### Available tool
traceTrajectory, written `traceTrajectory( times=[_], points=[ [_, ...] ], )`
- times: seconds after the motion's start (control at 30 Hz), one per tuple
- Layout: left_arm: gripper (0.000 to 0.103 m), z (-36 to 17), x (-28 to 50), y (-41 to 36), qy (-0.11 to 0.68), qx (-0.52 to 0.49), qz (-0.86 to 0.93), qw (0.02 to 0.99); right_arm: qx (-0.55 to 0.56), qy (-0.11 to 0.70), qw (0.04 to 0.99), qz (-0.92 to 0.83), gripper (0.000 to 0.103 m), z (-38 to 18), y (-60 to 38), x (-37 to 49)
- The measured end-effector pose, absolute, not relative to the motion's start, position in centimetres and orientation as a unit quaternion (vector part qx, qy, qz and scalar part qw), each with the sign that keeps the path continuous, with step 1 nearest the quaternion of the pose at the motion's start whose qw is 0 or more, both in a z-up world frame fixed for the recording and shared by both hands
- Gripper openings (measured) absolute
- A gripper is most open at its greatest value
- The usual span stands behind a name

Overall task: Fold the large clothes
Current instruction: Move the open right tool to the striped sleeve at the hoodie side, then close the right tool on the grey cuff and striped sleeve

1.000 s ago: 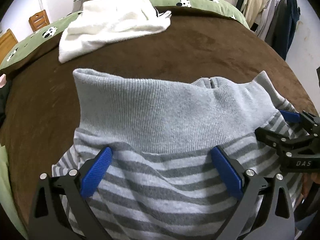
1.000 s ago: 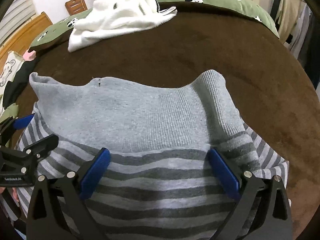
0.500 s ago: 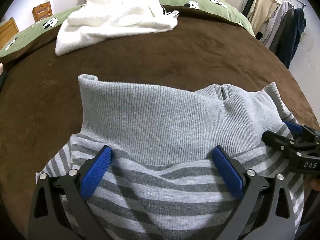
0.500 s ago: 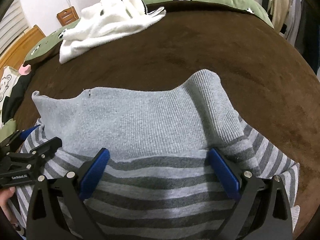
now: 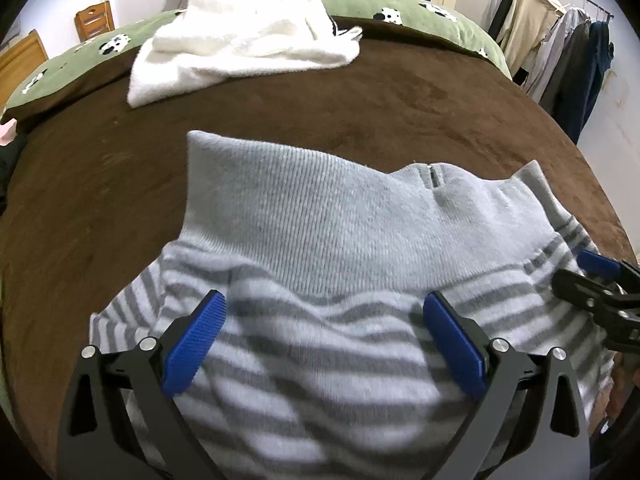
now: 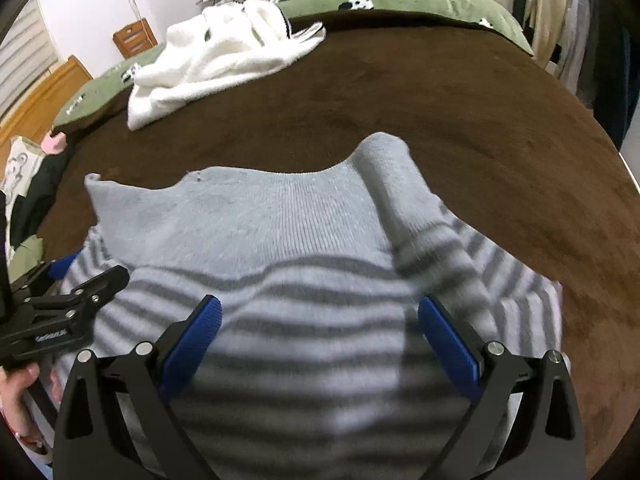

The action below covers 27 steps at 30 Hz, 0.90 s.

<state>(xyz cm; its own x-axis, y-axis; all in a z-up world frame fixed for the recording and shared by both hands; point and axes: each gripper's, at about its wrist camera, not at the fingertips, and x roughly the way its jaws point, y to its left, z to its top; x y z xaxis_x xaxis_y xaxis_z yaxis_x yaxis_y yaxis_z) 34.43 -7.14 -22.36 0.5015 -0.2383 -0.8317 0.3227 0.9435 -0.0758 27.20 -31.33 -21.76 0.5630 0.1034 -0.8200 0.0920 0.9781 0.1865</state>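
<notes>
Lying closest to both cameras is the striped sweater [image 5: 320, 352], gray and white, spread on the brown blanket [image 5: 100, 184]. Its near part is blurry, and its bottom runs under the grippers and off the picture, so how far it goes cannot be seen.

The left gripper [image 5: 322, 340] has its two blue pads [image 5: 194, 342] held wide apart, with stripes showing in the gap between them. The right gripper [image 6: 318, 340] stands the same way, wide apart over the stripes. Whether the tips press on the cloth is hard to tell.

In the left view, the right gripper pokes in at the right edge, half cut off. In the right view, the left gripper shows at the left edge with part of a hand [image 6: 16, 384] around it.

A little farther is the sweater's plain gray ribbed band [image 5: 320, 216], folded over and lumpy at one end.

Past it is bare brown blanket, then a fluffy white garment [image 5: 240, 40] in a heap. Behind that lies green bedding with panda spots [image 5: 420, 12]. Far right, hanging clothes [image 5: 560, 40] are partly cut off.
</notes>
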Motion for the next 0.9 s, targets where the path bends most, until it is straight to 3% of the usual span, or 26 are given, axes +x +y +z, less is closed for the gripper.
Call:
traceTrajectory(
  times=[0.27, 0.5, 0.9],
  points=[
    [0.097, -20.0, 30.8, -6.8, 0.468, 0.035, -0.167, 0.867, 0.163, 0.422, 0.892, -0.004, 0.097, -19.1, -33.9, 19.6],
    [0.097, -21.3, 29.7, -7.3, 0.472, 0.041, -0.151, 0.868, 0.251, 0.372, 0.894, -0.015, 0.097, -20.1, -36.6, 13.3],
    [0.098, -23.0, 30.3, -8.1, 0.482, 0.069, -0.145, 0.862, 0.314, 0.397, 0.862, -0.039, 0.097, -24.9, -37.7, 9.9]
  ],
)
